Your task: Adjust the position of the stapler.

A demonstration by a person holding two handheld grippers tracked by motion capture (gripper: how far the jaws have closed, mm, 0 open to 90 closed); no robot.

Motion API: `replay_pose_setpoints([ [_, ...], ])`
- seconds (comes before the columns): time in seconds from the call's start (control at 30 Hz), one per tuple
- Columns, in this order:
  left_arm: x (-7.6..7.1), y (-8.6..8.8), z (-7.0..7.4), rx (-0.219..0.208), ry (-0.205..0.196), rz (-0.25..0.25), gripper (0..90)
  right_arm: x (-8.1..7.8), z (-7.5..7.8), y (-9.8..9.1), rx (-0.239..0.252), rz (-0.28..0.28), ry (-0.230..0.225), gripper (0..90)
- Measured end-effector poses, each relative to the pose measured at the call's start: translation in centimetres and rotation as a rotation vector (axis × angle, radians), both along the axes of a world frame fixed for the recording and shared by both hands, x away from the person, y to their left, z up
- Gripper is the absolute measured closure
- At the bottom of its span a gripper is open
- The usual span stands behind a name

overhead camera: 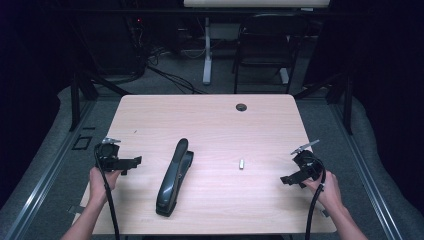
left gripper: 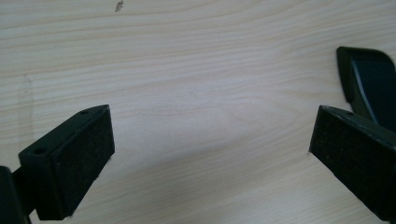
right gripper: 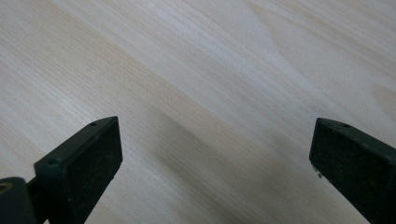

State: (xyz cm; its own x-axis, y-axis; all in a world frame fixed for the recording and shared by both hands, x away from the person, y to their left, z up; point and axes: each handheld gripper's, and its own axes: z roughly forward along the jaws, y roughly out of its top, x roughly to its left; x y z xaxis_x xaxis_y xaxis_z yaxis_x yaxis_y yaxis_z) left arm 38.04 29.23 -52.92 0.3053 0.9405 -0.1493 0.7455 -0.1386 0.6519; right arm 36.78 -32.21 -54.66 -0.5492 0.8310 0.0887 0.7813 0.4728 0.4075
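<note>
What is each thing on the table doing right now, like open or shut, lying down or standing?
Stapler: lying flat on the table, closed, nothing touching it.
Small metal piece: lying loose on the table, right of the stapler, apart from it.
Left gripper: fingers wide open, holding nothing.
Right gripper: fingers wide open, holding nothing.
Table: bare wood, with a small round hole near its far edge.
</note>
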Motion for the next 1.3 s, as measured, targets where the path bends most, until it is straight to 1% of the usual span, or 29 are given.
replay_pose_setpoints([
  [0.07, 0.0, -0.2, 0.2, -0.007, 0.002, -0.010, 0.0, -0.1, -0.1, -0.1, 0.016, -0.008, 0.009, 2.1],
  [0.1, 0.1, -0.3, 0.3, -0.006, 0.002, -0.016, 0.0, -0.1, -0.1, -0.1, 0.013, -0.005, 0.011, 2.2],
  [0.13, 0.1, -0.4, 0.4, -0.001, 0.000, -0.018, 0.0, -0.2, -0.1, -0.1, 0.020, -0.016, -0.002, 2.2],
  [0.17, 0.1, -0.5, 0.5, 0.002, 0.003, -0.024, 0.0, -0.2, 0.0, -0.1, 0.010, -0.002, 0.007, 2.2],
  [0.2, 0.0, -0.6, 0.5, 0.002, 0.001, -0.026, 0.0, -0.2, 0.0, -0.1, 0.017, 0.001, 0.010, 2.2],
  [0.3, -0.3, -0.9, 0.9, 0.016, 0.005, -0.037, 0.0, -0.2, 0.1, 0.0, 0.009, 0.003, 0.003, 2.3],
  [0.33, -0.4, -1.0, 1.0, 0.017, -0.002, -0.035, 0.0, -0.2, 0.2, 0.0, -0.004, 0.013, 0.005, 2.3],
  [0.4, -0.7, -1.1, 1.3, 0.032, -0.005, -0.032, 0.0, -0.3, 0.1, 0.2, 0.017, 0.013, 0.006, 2.3],
  [0.43, -0.8, -1.2, 1.4, 0.039, -0.009, -0.033, 0.0, -0.2, 0.2, 0.2, 0.005, 0.022, 0.008, 2.3],
  [0.47, -0.9, -1.3, 1.6, 0.038, -0.015, -0.025, 0.0, -0.3, 0.2, 0.3, 0.011, 0.028, 0.009, 2.3],
  [0.5, -1.1, -1.4, 1.7, 0.036, -0.015, -0.023, 0.0, -0.2, 0.3, 0.3, -0.016, 0.039, 0.003, 2.3],
  [0.53, -1.2, -1.4, 1.8, 0.035, -0.014, -0.025, 0.0, -0.2, 0.3, 0.4, -0.006, 0.028, -0.001, 2.3],
  [0.57, -1.4, -1.6, 1.9, 0.038, -0.019, -0.022, 0.0, 0.0, 0.3, 0.5, 0.000, 0.033, -0.009, 2.3],
  [0.6, -1.6, -1.7, 2.0, 0.041, -0.013, -0.027, 0.0, 0.2, 0.4, 0.5, -0.018, 0.032, -0.014, 2.3],
  [0.7, -2.3, -1.8, 2.2, 0.039, -0.001, -0.033, 0.0, 0.8, 0.4, 0.7, -0.008, 0.040, 0.009, 2.3],
  [0.73, -2.5, -1.9, 2.3, 0.034, 0.003, -0.034, 0.0, 0.9, 0.3, 0.9, -0.022, 0.050, 0.008, 2.3],
  [0.8, -2.6, -2.0, 2.4, 0.032, 0.006, -0.033, 0.0, 0.8, 0.2, 1.1, -0.020, 0.051, 0.006, 2.3],
  [0.83, -2.7, -2.6, 2.8, 0.017, 0.014, -0.032, 0.0, 0.6, 0.3, 1.2, -0.036, 0.061, 0.007, 2.3],
  [0.87, -2.7, -3.0, 3.1, 0.014, 0.011, -0.036, 0.0, 0.5, 0.3, 1.3, -0.030, 0.057, -0.001, 2.4],
  [0.9, -2.8, -3.5, 3.3, 0.016, 0.004, -0.044, 0.0, 0.4, 0.5, 1.2, -0.043, 0.063, -0.005, 2.4],
  [0.93, -2.9, -4.1, 3.5, 0.016, -0.003, -0.052, 0.0, 0.3, 0.6, 1.2, -0.027, 0.056, -0.007, 2.4],
  [0.97, -3.1, -4.6, 3.7, 0.020, 0.000, -0.069, 0.0, 0.3, 0.6, 1.1, -0.029, 0.063, -0.003, 2.4],
  [1.0, -3.1, -4.6, 3.7, 0.020, 0.000, -0.069, 0.0, 0.3, 0.6, 1.1, -0.029, 0.063, -0.003, 2.4],
  [1.03, -3.4, -5.6, 3.9, 0.032, 0.005, -0.094, 0.0, 0.4, 0.7, 0.9, -0.035, 0.062, -0.003, 2.4],
  [1.1, -3.7, -6.4, 3.9, 0.047, 0.001, -0.096, 0.0, 0.4, 0.7, 1.0, -0.030, 0.063, 0.000, 2.4],
  [1.13, -3.8, -6.6, 4.0, 0.055, 0.001, -0.101, 0.0, 0.4, 0.7, 1.2, -0.019, 0.058, -0.005, 2.4],
  [1.23, -4.0, -6.9, 4.1, 0.048, 0.002, -0.105, 0.0, 0.3, 0.8, 1.3, -0.028, 0.068, -0.004, 2.5],
  [1.27, -4.1, -7.2, 4.3, 0.047, -0.005, -0.111, 0.0, 0.3, 0.9, 1.4, -0.047, 0.075, -0.011, 2.6],
  [1.3, -4.1, -7.2, 4.3, 0.047, -0.005, -0.111, 0.0, 0.3, 0.9, 1.4, -0.049, 0.076, -0.012, 2.7],
])
